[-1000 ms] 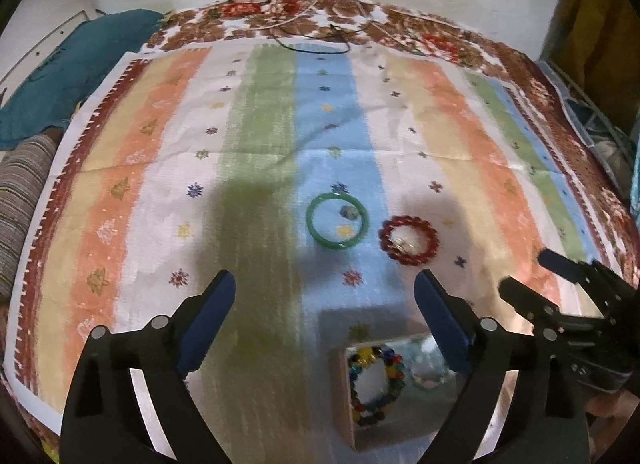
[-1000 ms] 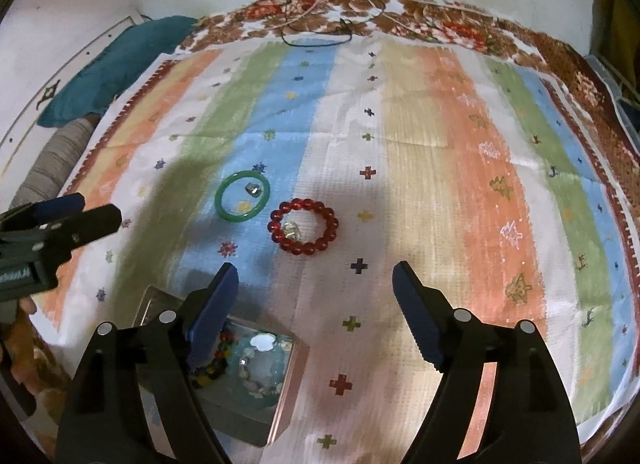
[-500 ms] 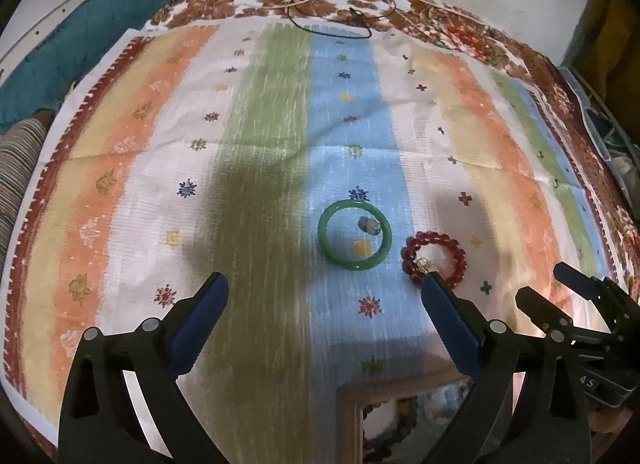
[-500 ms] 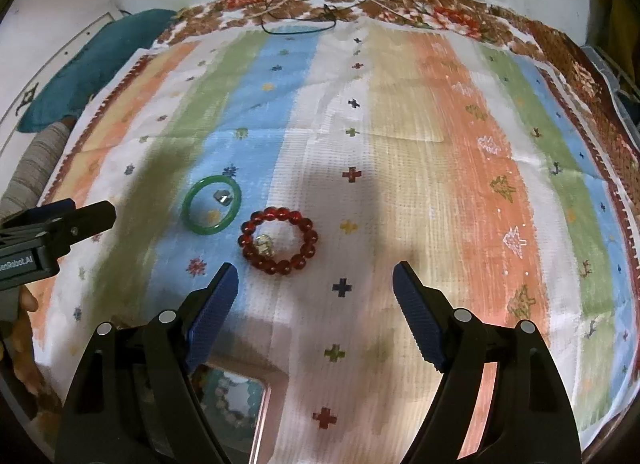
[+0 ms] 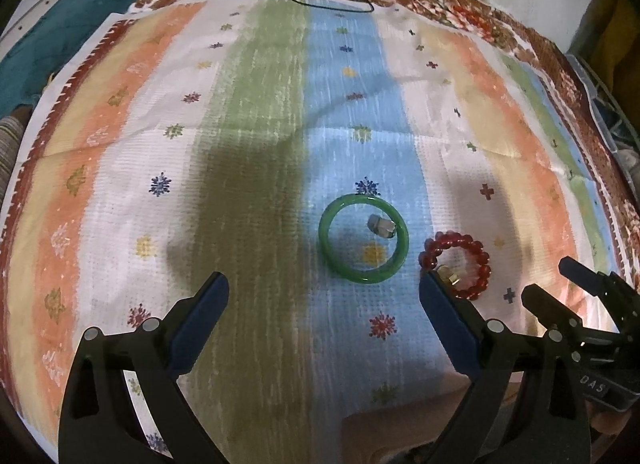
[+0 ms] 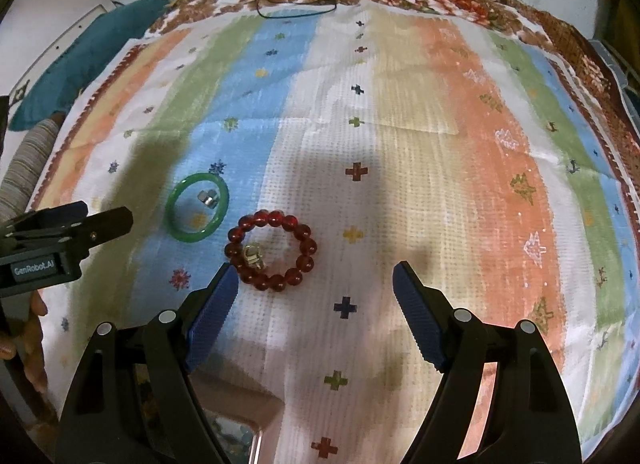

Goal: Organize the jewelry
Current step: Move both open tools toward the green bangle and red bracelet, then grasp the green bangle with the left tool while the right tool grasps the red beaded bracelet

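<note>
The right tool [image 6: 314, 298] hangs with its jaws spread wide and nothing between them; the left tool [image 5: 324, 306] is just as wide open and just as empty. Just ahead of the right tool's left finger lies the red bead bracelet [image 6: 271, 250], flat on the striped cloth [image 6: 420, 143], with a small gold-coloured piece [image 6: 253, 255] resting inside its loop. Slightly further ahead and to the left lies the green bangle [image 6: 197, 207], close to the beads but not touching them, and it rings a small silvery piece [image 6: 207, 197]. From the left tool the bangle sits ahead, right of centre, and the beads peek past its right fingertip. Directly below the right tool, a corner of a box [image 6: 236, 434] shows at the frame's edge — what it holds is too blurred to tell. Judging by this, both bracelets and both small pieces are not yet put away, and the beads look like the nearest pick — most of the sorting seems left
</note>
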Demonstrator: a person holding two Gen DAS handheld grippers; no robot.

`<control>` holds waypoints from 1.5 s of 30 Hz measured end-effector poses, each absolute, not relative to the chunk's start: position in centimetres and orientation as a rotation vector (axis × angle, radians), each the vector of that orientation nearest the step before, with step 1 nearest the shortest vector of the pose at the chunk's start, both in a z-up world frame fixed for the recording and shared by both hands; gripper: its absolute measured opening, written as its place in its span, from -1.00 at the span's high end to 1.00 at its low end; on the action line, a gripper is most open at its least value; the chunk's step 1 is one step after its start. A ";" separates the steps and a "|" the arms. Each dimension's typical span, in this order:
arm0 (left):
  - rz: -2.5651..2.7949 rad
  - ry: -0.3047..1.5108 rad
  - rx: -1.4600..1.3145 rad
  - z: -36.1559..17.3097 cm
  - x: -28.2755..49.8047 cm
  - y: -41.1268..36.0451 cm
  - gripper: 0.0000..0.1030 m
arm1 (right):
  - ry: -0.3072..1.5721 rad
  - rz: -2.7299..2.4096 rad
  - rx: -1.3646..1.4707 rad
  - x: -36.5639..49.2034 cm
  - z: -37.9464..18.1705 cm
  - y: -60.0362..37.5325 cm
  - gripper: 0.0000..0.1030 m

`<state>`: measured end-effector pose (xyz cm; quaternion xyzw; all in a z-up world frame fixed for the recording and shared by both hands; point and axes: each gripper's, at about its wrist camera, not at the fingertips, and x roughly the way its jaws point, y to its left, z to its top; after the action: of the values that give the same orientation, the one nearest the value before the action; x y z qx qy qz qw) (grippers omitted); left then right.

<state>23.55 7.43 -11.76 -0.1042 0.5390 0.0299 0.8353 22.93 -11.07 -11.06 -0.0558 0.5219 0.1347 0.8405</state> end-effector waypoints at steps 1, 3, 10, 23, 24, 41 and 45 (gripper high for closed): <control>0.058 1.149 -0.214 -12.0 23.7 7.3 -0.68 | 1.105 0.282 -0.121 23.0 -11.2 -11.0 -0.55; 0.051 1.161 -0.204 -12.3 24.0 7.1 -0.64 | 1.107 0.280 -0.127 23.3 -11.5 -10.9 -0.55; 0.052 1.179 -0.194 -13.3 24.9 7.2 -0.62 | 1.118 0.282 -0.135 24.2 -12.2 -10.4 -0.55; 0.049 1.222 -0.196 -15.5 26.7 7.9 -0.34 | 1.149 0.268 -0.183 25.5 -14.1 -9.3 -0.33; 0.048 1.222 -0.197 -15.5 26.8 7.8 -0.33 | 1.154 0.265 -0.182 25.7 -14.4 -9.3 -0.33; 0.042 1.241 -0.177 -17.1 28.4 8.0 0.36 | 1.191 0.266 -0.182 26.7 -16.1 -9.4 0.30; 0.062 1.246 -0.153 -17.3 28.6 8.0 0.54 | 1.199 0.296 -0.173 26.5 -16.3 -9.1 0.64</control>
<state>28.55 8.03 -17.26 -0.0715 0.5826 0.0289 0.8091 26.50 -9.13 -16.25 -0.0811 0.5614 0.1387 0.8118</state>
